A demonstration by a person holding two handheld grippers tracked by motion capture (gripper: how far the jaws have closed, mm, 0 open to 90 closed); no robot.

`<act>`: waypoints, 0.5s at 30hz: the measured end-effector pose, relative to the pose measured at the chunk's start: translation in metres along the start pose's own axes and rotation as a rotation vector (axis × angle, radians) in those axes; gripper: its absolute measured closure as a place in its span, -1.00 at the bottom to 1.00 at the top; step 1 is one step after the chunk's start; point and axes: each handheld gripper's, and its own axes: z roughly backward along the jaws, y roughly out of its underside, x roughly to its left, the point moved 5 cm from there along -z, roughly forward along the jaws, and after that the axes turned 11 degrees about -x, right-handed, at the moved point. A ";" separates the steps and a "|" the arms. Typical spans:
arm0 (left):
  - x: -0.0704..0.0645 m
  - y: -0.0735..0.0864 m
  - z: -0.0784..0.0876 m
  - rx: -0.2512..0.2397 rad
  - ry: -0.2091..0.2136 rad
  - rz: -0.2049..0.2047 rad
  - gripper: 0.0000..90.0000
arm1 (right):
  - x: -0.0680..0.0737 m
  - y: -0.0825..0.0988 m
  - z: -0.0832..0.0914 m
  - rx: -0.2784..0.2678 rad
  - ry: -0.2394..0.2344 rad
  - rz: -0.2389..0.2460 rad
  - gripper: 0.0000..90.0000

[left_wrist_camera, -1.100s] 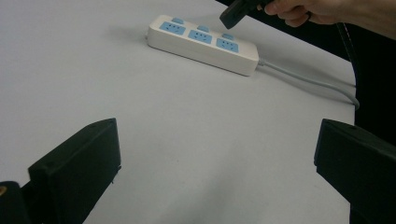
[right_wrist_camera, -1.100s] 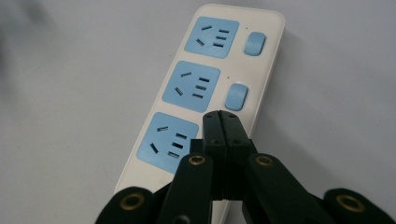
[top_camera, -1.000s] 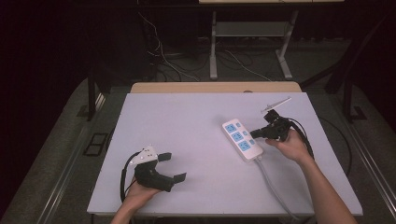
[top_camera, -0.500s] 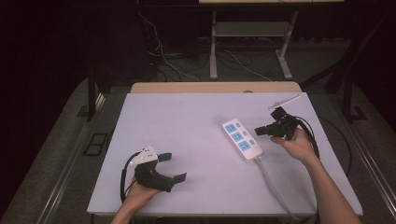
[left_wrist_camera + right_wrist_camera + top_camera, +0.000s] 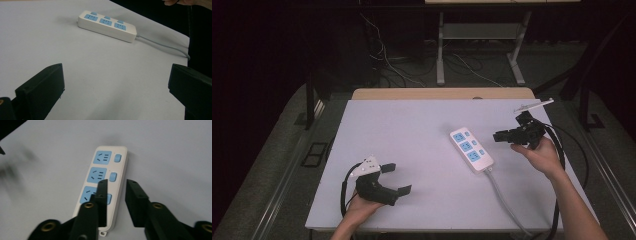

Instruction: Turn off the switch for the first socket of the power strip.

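The right gripper (image 5: 504,135) has lifted off the power strip (image 5: 471,148) and drawn back toward the right edge since a second ago, when it sat pressed against the strip's right side; its jaws have just been opening and now stand slightly parted with nothing between them. In the right gripper view the strip (image 5: 102,185) lies flat on the white table (image 5: 175,152) below the jaws, its three blue sockets and three switches facing up, the jaw tips hanging over the switch end nearest the cable. The work looks like pressing the strip's switches, with one press apparently just finished. A next press would likely call for closing the jaws again and coming down squarely on a switch (image 5: 113,176) without nudging the strip. The left gripper (image 5: 398,179) rests at the near left of the table, jaws wide apart and empty, well away from the strip (image 5: 107,25). The strip's grey cable (image 5: 507,205) trails toward the near right edge; nothing else lies on the table to obstruct the reach.
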 end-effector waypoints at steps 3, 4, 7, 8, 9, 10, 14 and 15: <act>0.000 0.000 0.000 0.000 0.000 -0.001 -1.00 | 0.002 -0.001 0.009 -0.032 0.008 -0.022 0.27; 0.000 0.000 0.000 0.000 0.000 -0.001 -1.00 | 0.003 -0.001 0.012 -0.046 0.014 -0.029 0.16; 0.000 0.000 0.000 -0.001 0.000 -0.001 -1.00 | 0.006 0.001 0.018 -0.074 0.043 -0.064 -0.29; -0.001 0.000 0.000 -0.002 0.001 -0.002 -1.00 | 0.007 0.002 0.020 -0.076 0.060 -0.077 -0.48; -0.001 0.000 0.000 -0.002 0.002 -0.001 -1.00 | 0.007 0.004 0.021 -0.070 0.077 -0.083 -0.73; -0.001 0.000 0.000 -0.001 0.001 -0.001 -1.00 | 0.009 0.006 0.022 -0.063 0.080 -0.083 -0.91; -0.001 0.000 0.000 -0.003 -0.001 -0.001 -1.00 | 0.014 0.013 0.029 -0.094 0.065 -0.103 -1.00; -0.001 0.000 0.000 -0.003 -0.001 0.000 -1.00 | 0.016 0.014 0.030 -0.097 0.063 -0.103 -1.00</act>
